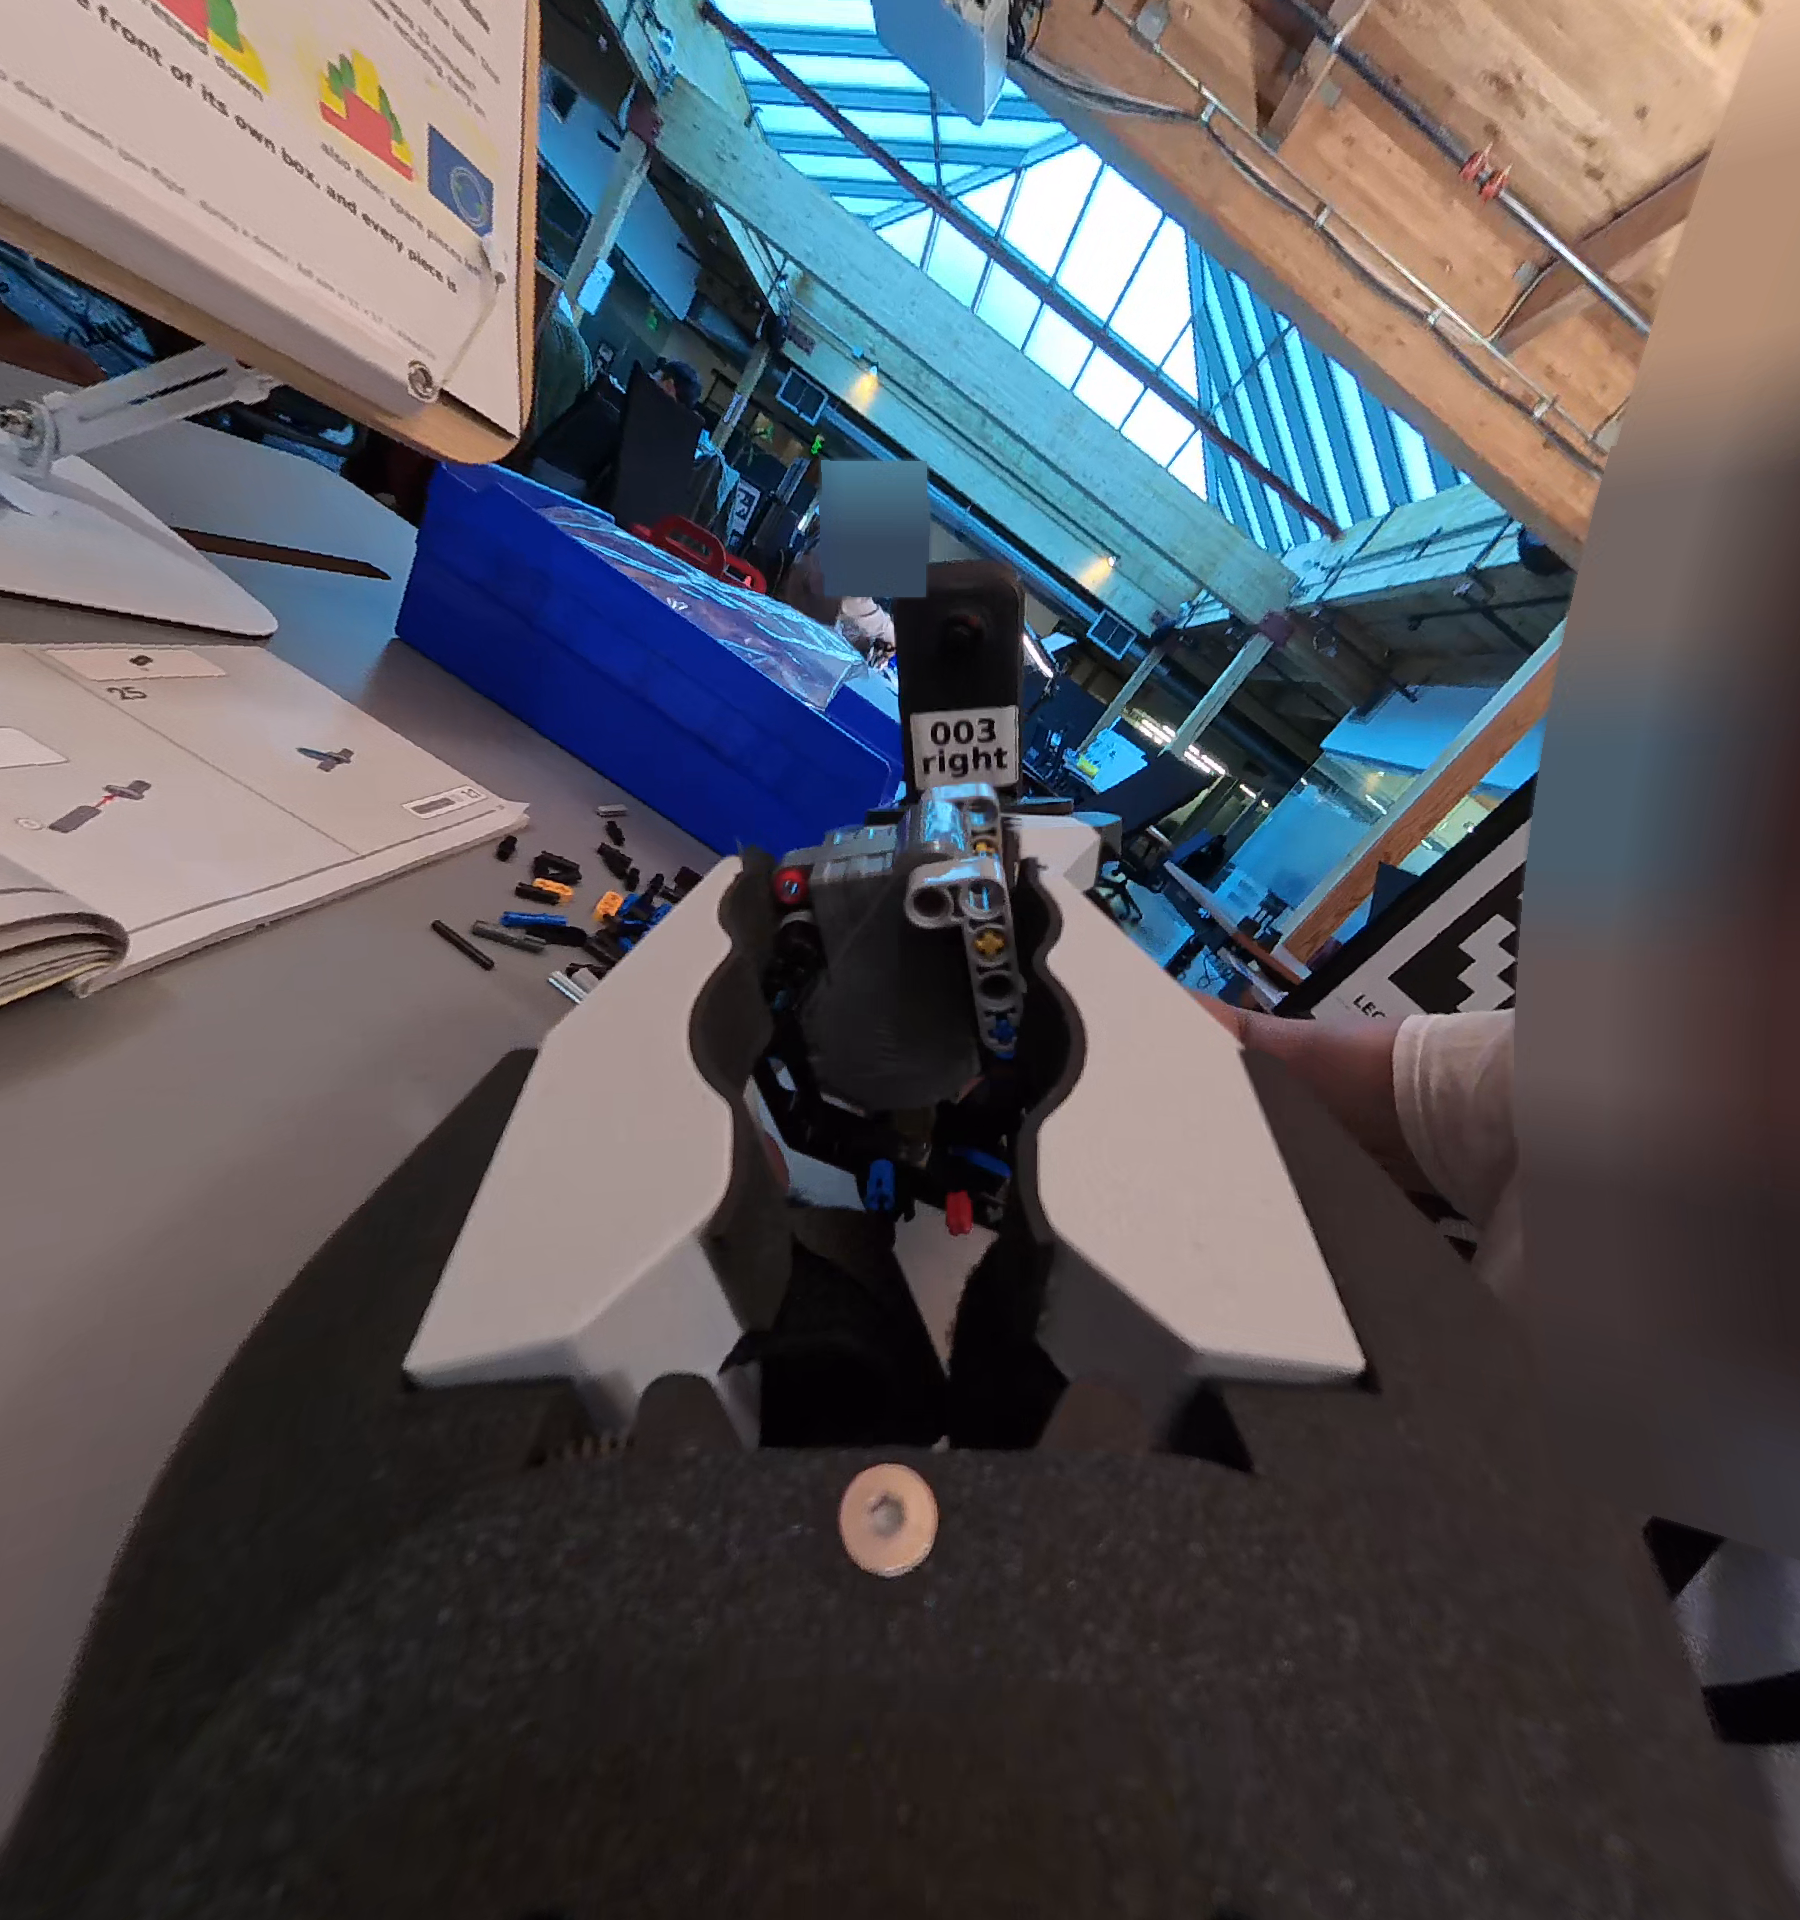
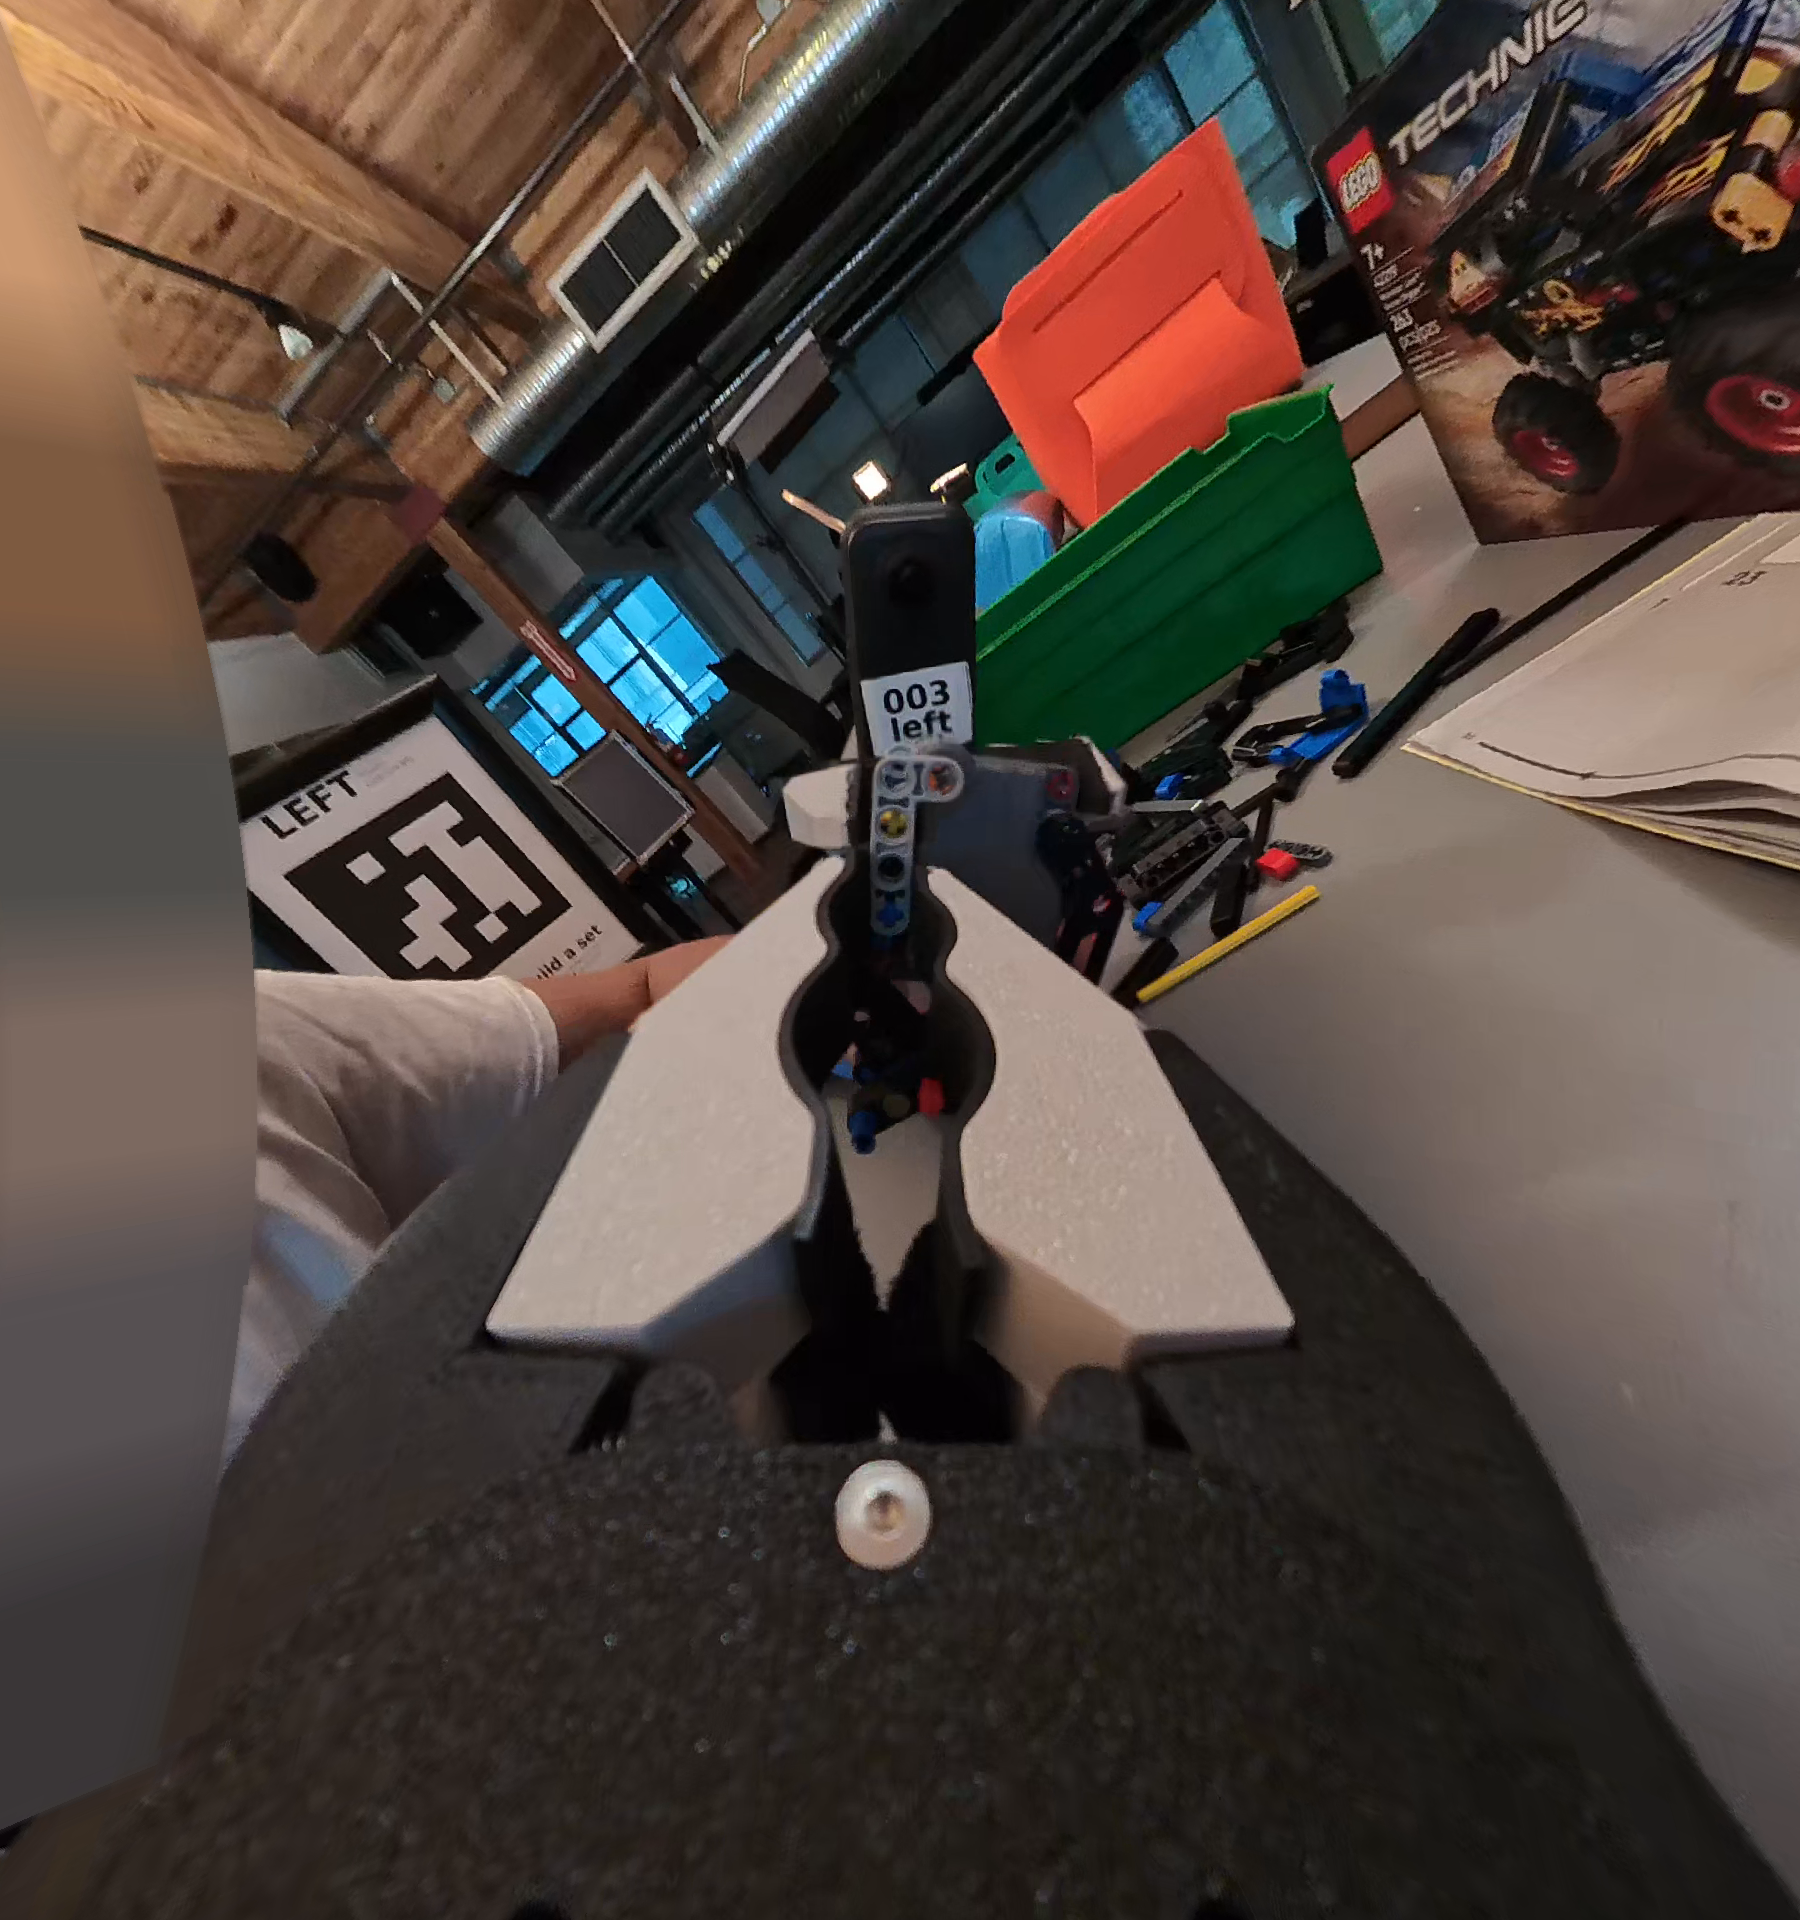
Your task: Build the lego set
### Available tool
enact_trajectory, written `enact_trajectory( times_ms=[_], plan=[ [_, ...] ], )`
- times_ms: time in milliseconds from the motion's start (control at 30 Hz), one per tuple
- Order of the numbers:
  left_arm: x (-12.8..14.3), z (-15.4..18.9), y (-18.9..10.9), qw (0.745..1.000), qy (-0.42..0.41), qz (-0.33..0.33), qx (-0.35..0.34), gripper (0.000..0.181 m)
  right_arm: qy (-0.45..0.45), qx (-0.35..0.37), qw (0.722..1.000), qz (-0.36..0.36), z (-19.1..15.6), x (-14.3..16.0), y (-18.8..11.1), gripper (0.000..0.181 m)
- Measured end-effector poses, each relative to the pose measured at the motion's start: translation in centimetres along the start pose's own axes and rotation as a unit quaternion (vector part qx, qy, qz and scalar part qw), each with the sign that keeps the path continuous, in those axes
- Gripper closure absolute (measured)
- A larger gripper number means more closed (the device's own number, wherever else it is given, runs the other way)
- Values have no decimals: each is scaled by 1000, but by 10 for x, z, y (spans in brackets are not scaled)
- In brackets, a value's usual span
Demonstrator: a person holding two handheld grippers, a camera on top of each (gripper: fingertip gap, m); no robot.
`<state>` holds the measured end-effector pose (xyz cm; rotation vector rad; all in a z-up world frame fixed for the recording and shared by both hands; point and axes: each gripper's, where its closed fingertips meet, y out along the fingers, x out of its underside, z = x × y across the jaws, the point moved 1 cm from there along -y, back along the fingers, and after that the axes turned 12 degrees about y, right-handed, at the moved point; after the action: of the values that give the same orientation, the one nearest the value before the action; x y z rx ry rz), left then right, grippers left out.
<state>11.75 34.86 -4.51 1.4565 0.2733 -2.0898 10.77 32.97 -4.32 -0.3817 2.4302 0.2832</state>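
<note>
Grey table (image 1: 252, 1039); both tongs (left (image 1: 888, 904), right (image 2: 880, 883)) clenched on grey-black lego assembly (image 1: 896, 997).

Daylight pours through the skylight (image 1: 1083, 260); wide-angle edges bend, near foreground blurs.

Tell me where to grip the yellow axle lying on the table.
Grip the yellow axle at mid-length, coming straight down, fingers closing across its width. It lies flat on the grey table; its lower end touches a black piece, while its middle is clear of the loose parts.
</note>
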Motion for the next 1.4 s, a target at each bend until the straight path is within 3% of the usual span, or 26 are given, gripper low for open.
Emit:
enact_trajectory(
  times_ms=[433, 767, 967, 1400],
  plan=[
    [7, 2, 0, 999, 7, -29, 11, 138, 35, -9, 999, -38, 2, 10, 0, 175],
    [-4, 2, -1, 1000, 14, 0, -9, 138, 7, -21, 1000, 18, -3, -1, 3, 175],
    [-2, 1, -2, 1000, 5, -1, -3, 138, 35, -42, 998, 12, -3, 0, 3, 175],
    [2, -1, -2, 1000, 16, -13, -5, 138, 10, -16, 1000, 0, 1, 3, 1, 175]
  ],
)
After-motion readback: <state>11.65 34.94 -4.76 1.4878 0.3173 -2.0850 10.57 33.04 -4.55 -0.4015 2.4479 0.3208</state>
